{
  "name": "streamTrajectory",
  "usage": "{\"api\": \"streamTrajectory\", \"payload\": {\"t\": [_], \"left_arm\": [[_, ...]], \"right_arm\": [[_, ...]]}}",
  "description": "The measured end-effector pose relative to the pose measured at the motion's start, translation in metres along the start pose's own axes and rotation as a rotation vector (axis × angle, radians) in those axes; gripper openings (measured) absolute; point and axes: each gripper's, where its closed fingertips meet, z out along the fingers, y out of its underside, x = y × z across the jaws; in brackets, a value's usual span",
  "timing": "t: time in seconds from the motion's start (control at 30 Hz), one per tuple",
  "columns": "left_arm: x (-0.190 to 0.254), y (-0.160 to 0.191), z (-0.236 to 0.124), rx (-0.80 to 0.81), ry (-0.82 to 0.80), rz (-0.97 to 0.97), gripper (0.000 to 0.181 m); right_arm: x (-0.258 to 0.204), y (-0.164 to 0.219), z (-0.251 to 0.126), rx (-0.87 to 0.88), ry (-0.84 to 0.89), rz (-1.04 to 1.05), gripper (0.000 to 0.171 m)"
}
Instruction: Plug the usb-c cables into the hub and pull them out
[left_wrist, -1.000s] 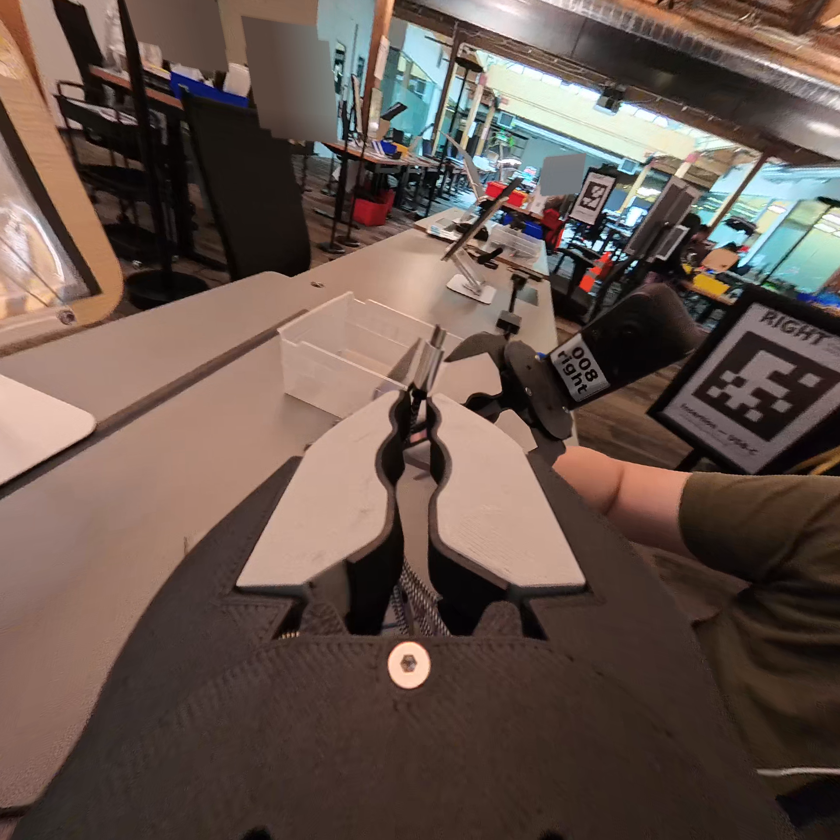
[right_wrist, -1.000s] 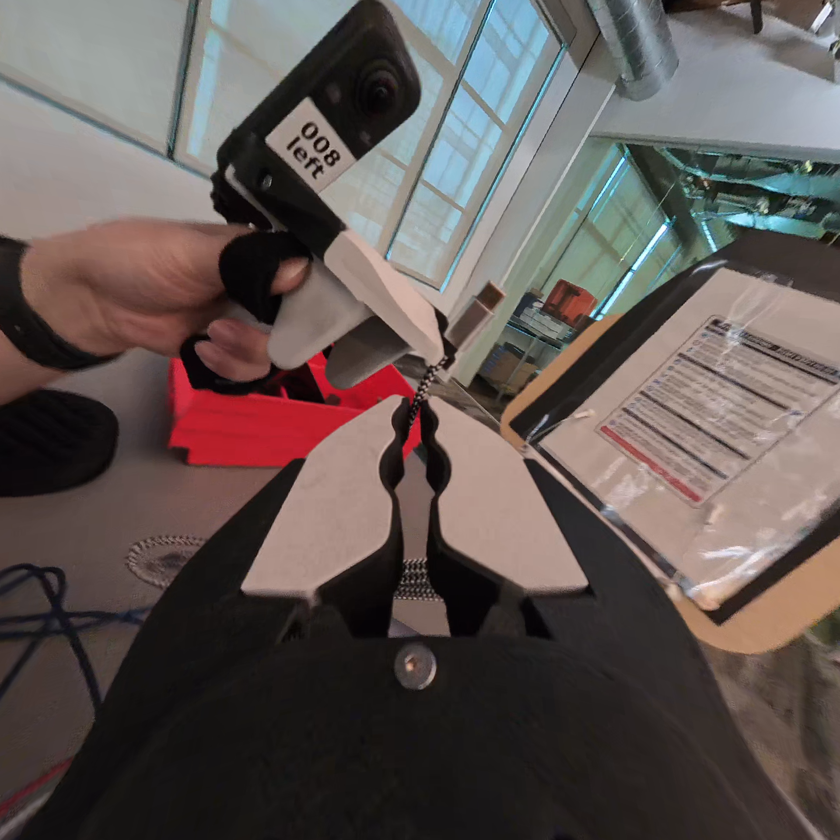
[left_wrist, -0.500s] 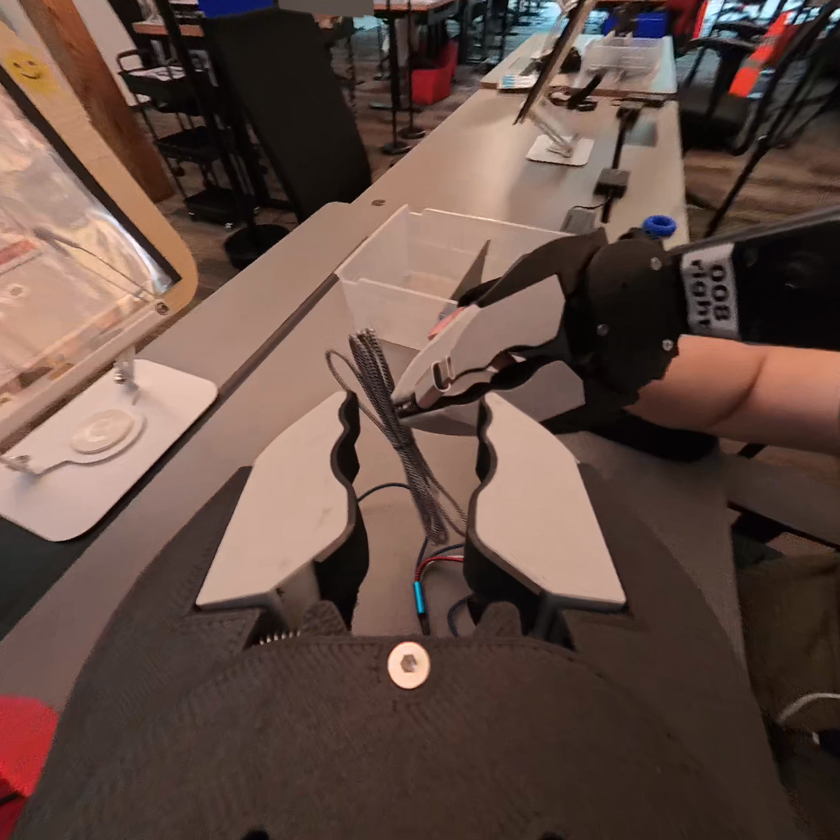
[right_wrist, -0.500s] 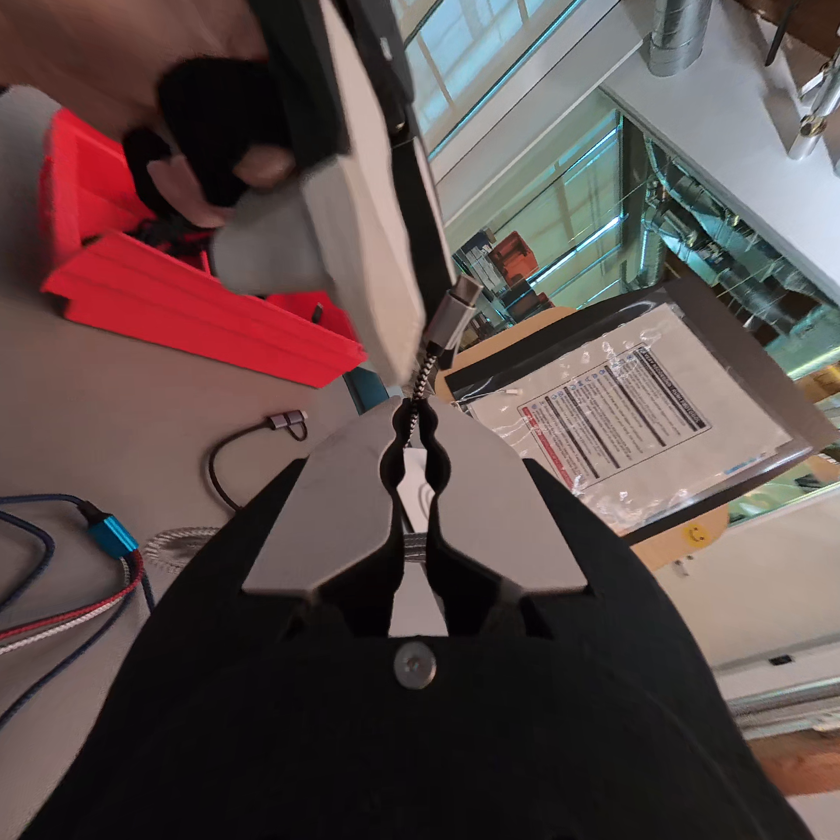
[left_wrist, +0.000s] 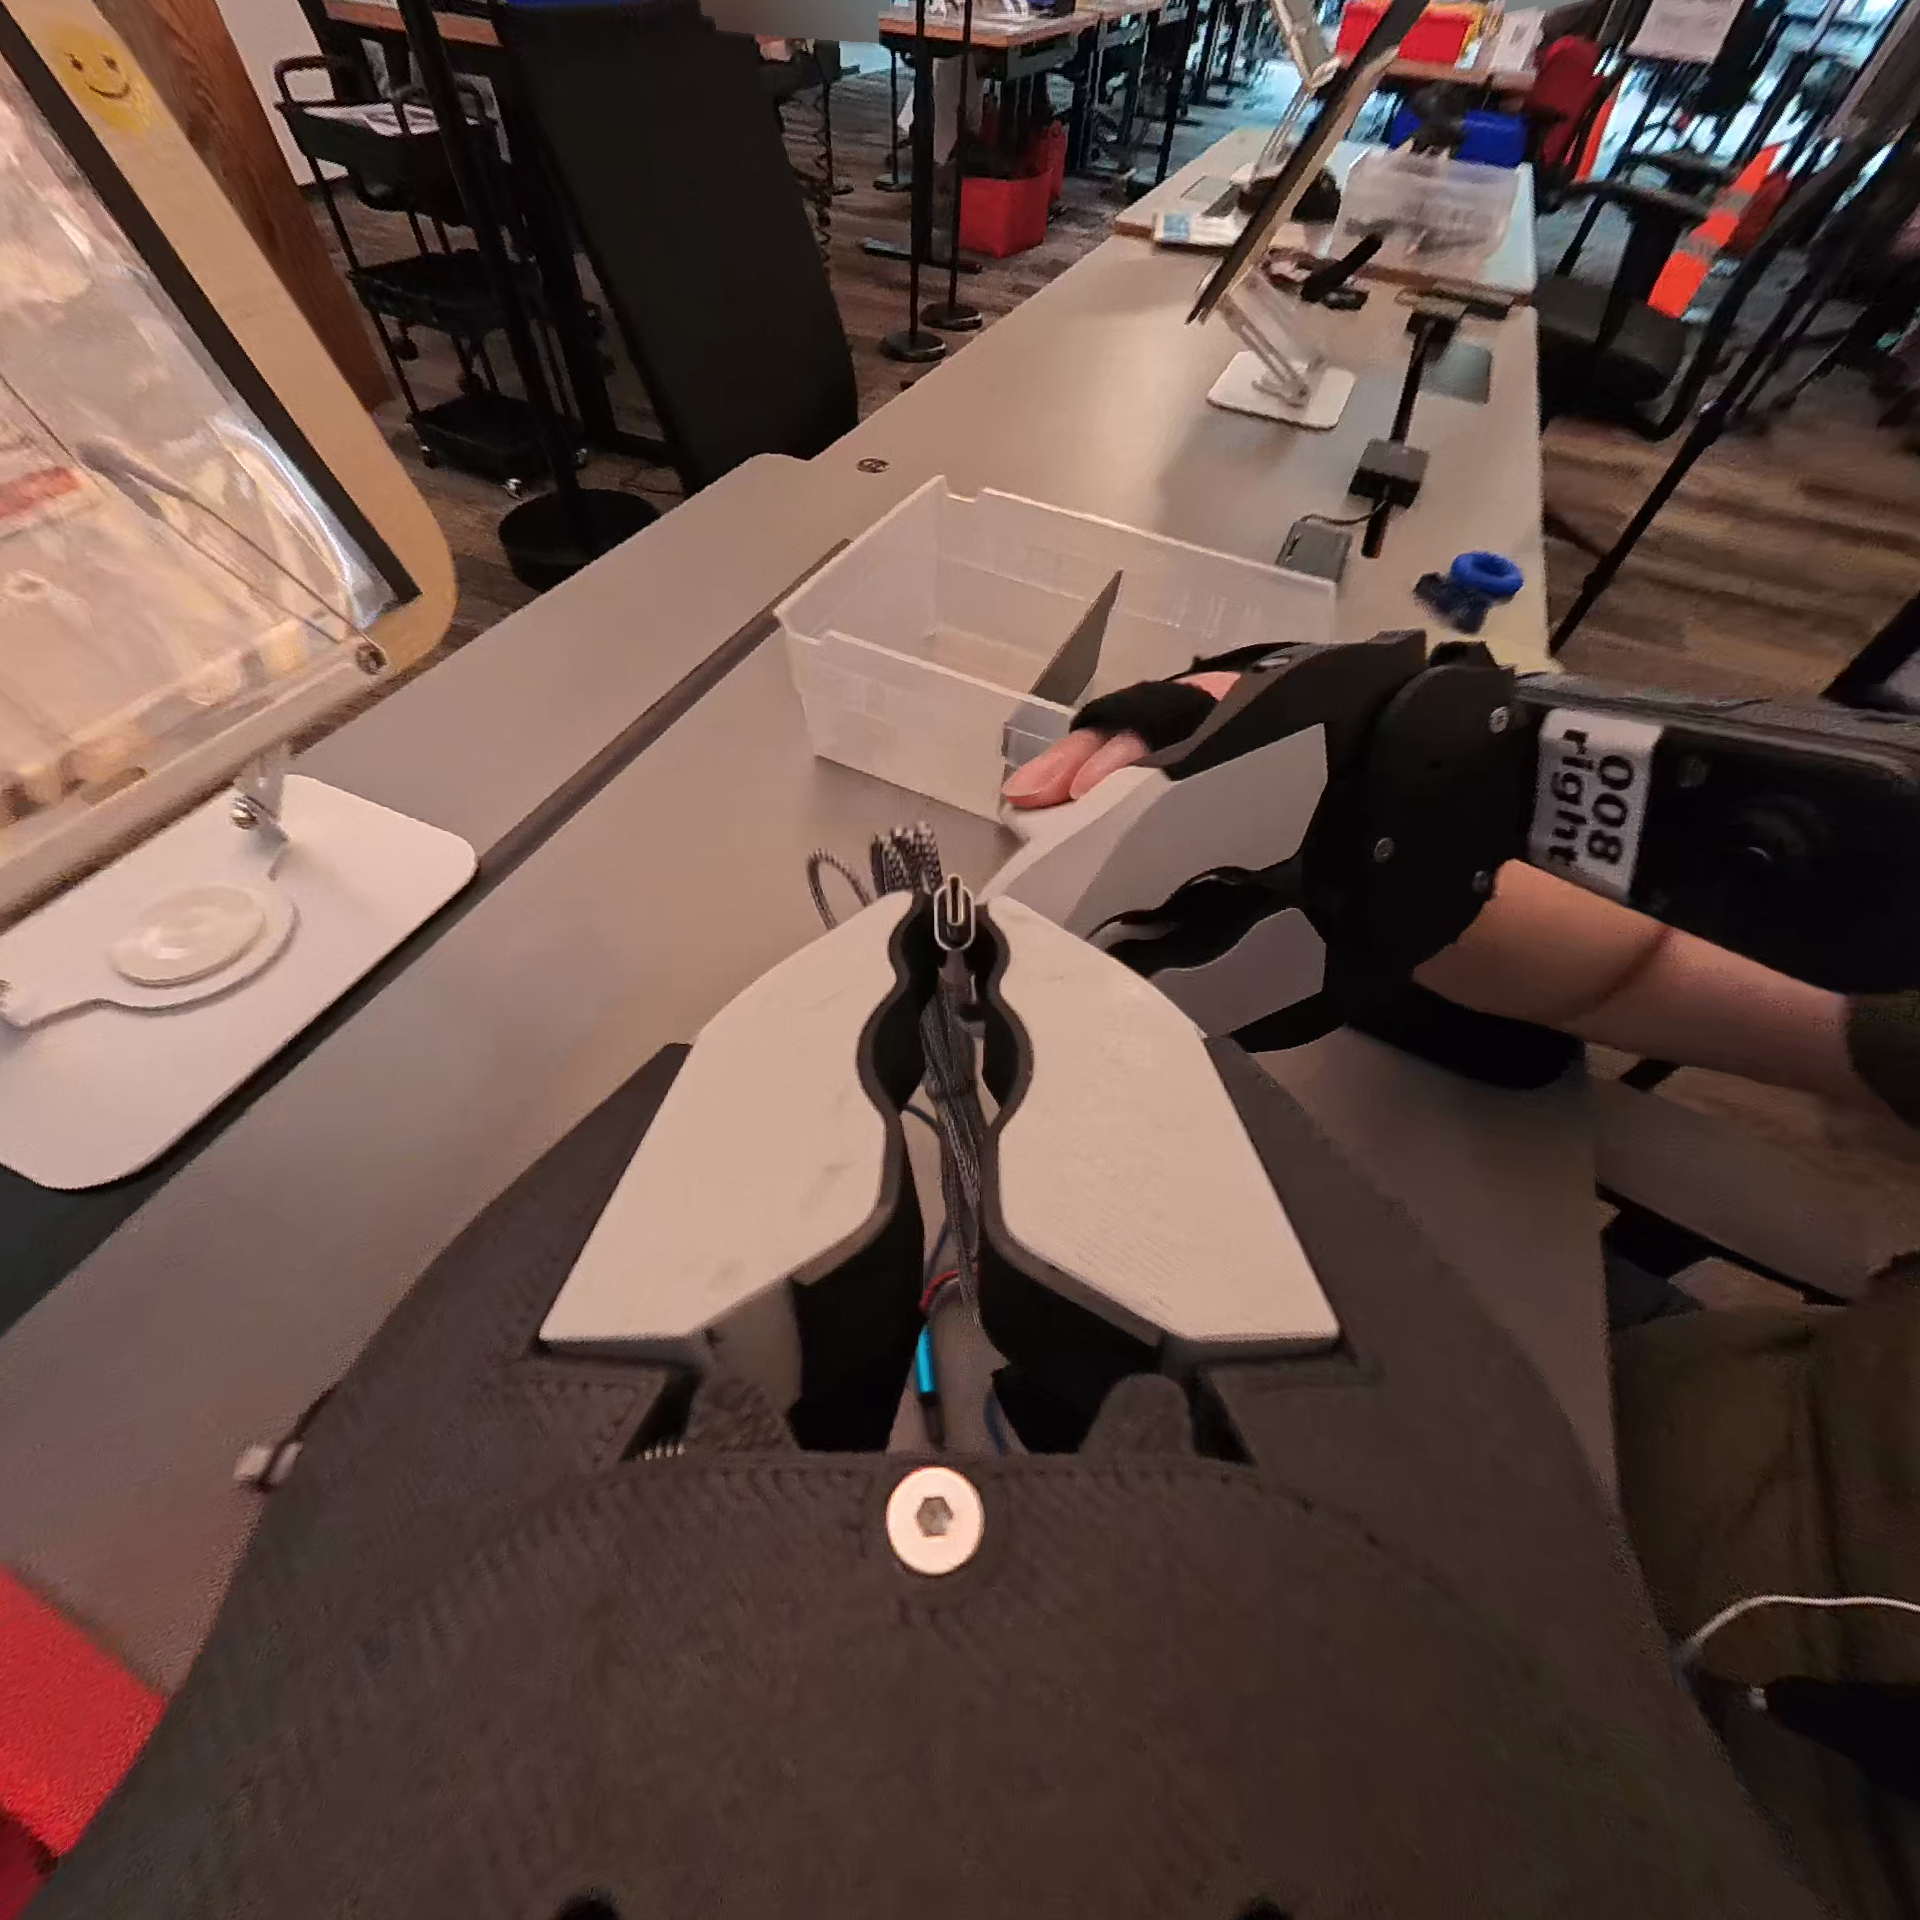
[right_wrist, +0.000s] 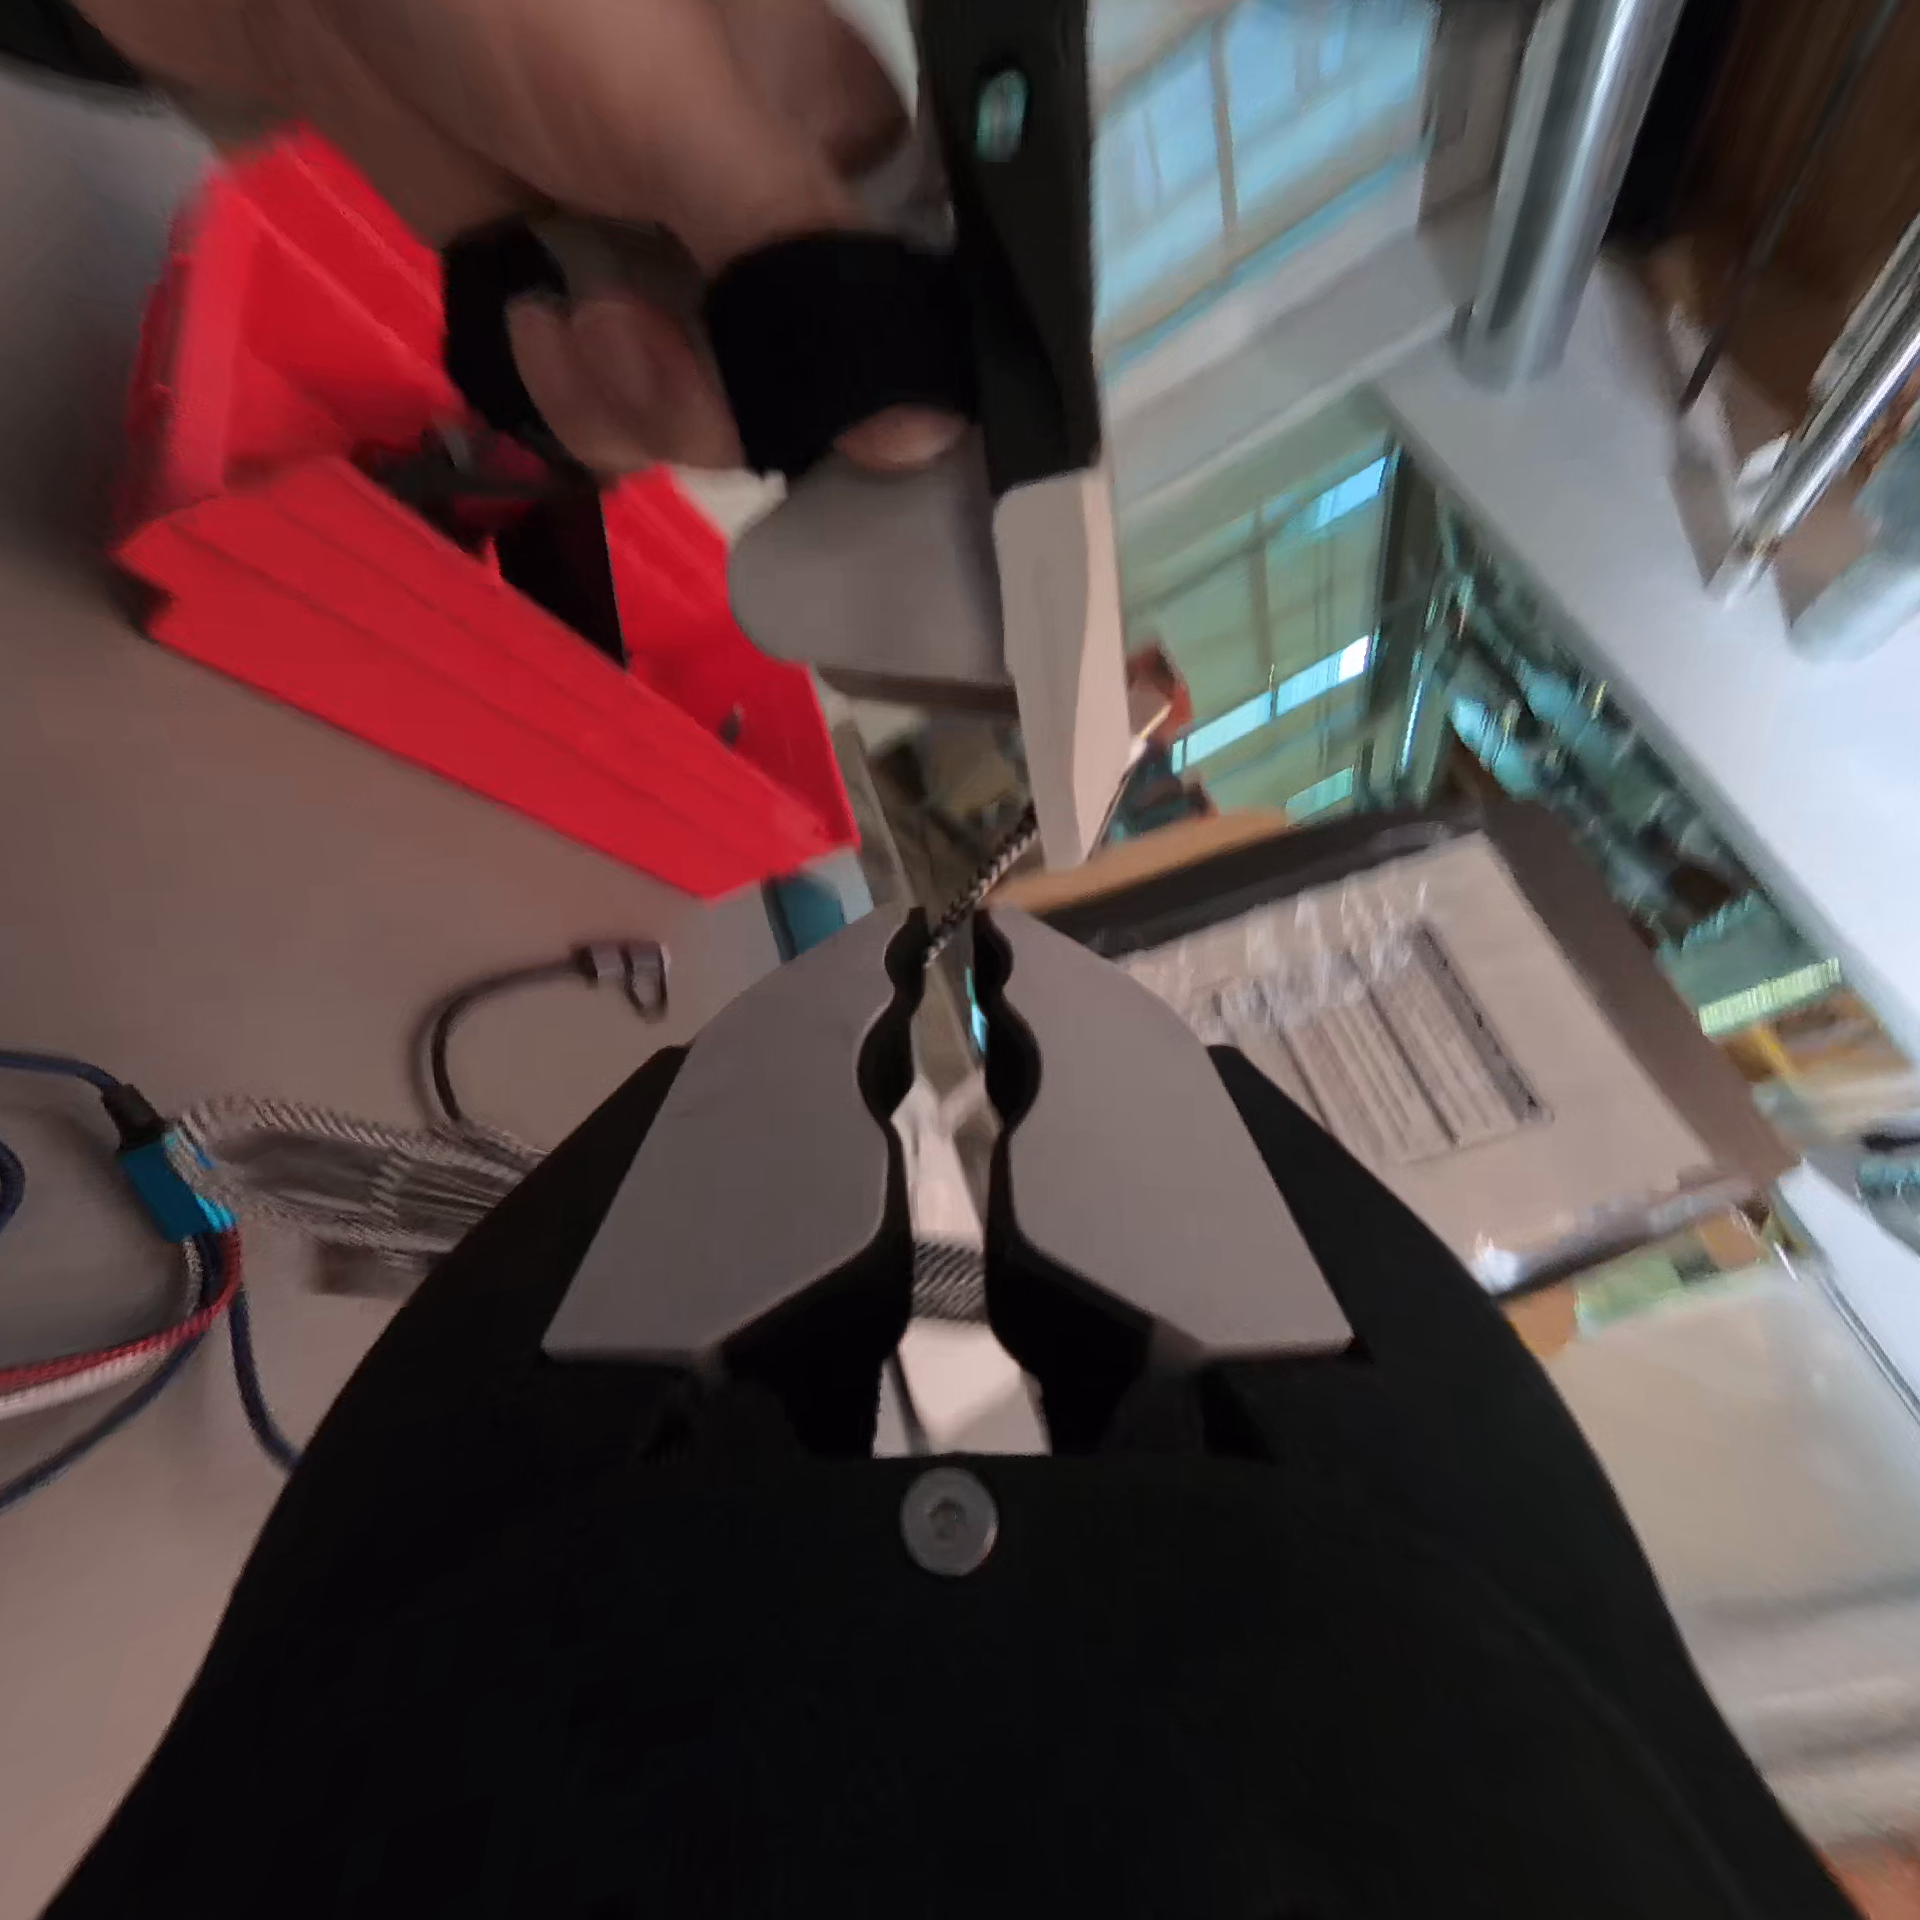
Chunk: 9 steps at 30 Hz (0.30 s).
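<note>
bare grey table (left_wrist: 644, 862) is seen left of the clear bin (left_wrist: 935, 665). the plug (left_wrist: 953, 916) is clamped in the closed left gripper (left_wrist: 951, 925); its braided cable (right_wrist: 971, 899) is pinched by the nearly closed right gripper (right_wrist: 948, 935).

This is a large open-plan workshop or lab, set up for bench work. A long grey laminate table (left_wrist: 644, 665) runs far back into the room, carrying a clear plastic divided bin (left_wrist: 997, 644), a white metal tablet stand (left_wrist: 1283, 384) and a small black adapter box (left_wrist: 1387, 483). Beyond it stand more workbenches, black rolling carts (left_wrist: 447, 343), a red plastic crate on the floor (left_wrist: 1003, 213) and tripod legs on wood-plank flooring. In the right wrist view, tall glazed partition windows (right_wrist: 1247, 540) and shiny metal ductwork (right_wrist: 1538, 187) overhead show an industrial loft interior, with a red plastic parts bin (right_wrist: 416, 582) and loose braided cables (right_wrist: 208, 1226) on the bench.
</note>
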Motion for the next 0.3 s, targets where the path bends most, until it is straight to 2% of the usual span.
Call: {"api": "streamTrajectory", "payload": {"t": [0.07, 0.2, 0.3], "left_arm": [[0.003, 0.001, -0.002, -0.005, 0.057, -0.059, 0.006], [0.026, -0.007, -0.009, 0.036, 0.287, -0.187, 0.005], [0.051, -0.017, -0.016, 0.076, 0.461, -0.241, 0.005]], "right_arm": [[0.005, -0.015, -0.009, 0.14, 0.011, 0.015, 0.013], [0.046, -0.034, -0.044, 0.419, 0.167, 0.146, 0.018], [0.07, -0.013, -0.054, 0.435, 0.255, 0.246, 0.02]]}}
